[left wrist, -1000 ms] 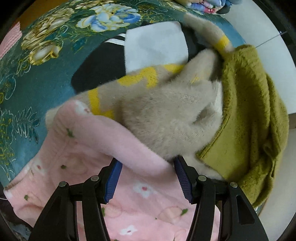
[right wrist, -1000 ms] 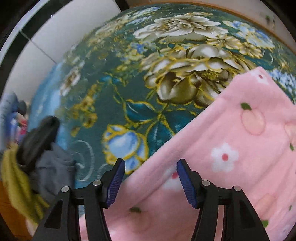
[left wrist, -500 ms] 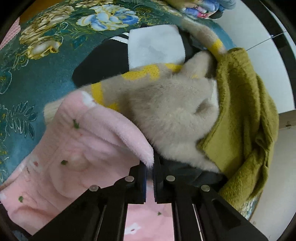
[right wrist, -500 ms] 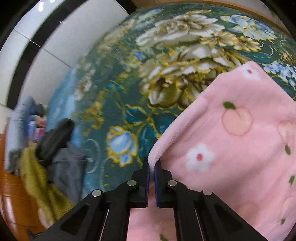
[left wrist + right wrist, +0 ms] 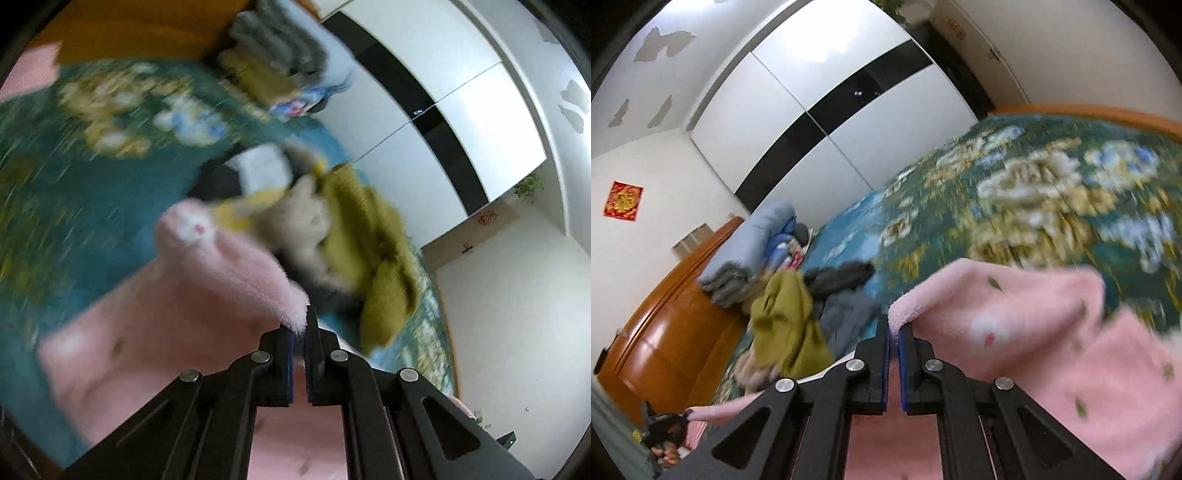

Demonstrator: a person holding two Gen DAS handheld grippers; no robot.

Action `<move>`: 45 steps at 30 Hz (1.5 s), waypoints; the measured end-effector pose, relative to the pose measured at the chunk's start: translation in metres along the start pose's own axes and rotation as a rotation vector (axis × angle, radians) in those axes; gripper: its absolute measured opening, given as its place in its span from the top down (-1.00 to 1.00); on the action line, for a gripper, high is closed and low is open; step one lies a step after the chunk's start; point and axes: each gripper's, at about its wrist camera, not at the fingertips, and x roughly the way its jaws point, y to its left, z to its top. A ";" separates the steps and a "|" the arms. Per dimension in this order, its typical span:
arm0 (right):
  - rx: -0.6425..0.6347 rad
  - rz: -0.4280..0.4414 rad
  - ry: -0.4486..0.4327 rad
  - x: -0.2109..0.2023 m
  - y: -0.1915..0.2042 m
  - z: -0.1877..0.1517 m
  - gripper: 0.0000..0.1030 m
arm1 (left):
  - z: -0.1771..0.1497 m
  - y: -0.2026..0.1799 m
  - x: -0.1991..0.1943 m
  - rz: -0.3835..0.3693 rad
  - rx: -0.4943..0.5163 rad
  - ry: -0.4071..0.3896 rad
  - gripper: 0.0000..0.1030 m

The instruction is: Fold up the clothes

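A fluffy pink garment with small flowers (image 5: 207, 295) hangs lifted above the bed. My left gripper (image 5: 300, 325) is shut on one corner of its edge. My right gripper (image 5: 894, 332) is shut on another corner of the same pink garment (image 5: 1015, 332). The cloth stretches away from both sets of jaws and droops toward the teal floral bedspread (image 5: 74, 192). Both views are blurred by motion.
A heap of clothes, olive (image 5: 369, 236), beige and black-white, lies on the bed beyond the left gripper; it also shows in the right wrist view (image 5: 790, 321). Folded bedding (image 5: 757, 240) is stacked by the wooden headboard (image 5: 676, 314). A white wardrobe (image 5: 827, 92) stands behind.
Both grippers went from open to shut on the pink garment's edge, then rose, lifting it off the bedspread; the views now tilt up to the wardrobe and walls.
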 end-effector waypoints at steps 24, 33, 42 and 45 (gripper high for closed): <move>0.084 -0.232 0.143 -0.014 -0.059 -0.076 0.60 | -0.042 0.085 0.017 0.066 -0.153 0.061 0.47; -0.271 -0.388 0.202 0.040 -0.005 -0.032 0.07 | -0.035 0.088 0.031 0.045 -0.188 0.071 0.46; -0.403 -0.657 0.403 0.133 -0.019 -0.023 0.19 | -0.034 0.077 0.037 0.080 -0.188 0.055 0.49; -0.304 -0.655 0.383 0.121 -0.035 -0.015 0.65 | -0.033 0.075 0.033 0.041 -0.192 0.055 0.54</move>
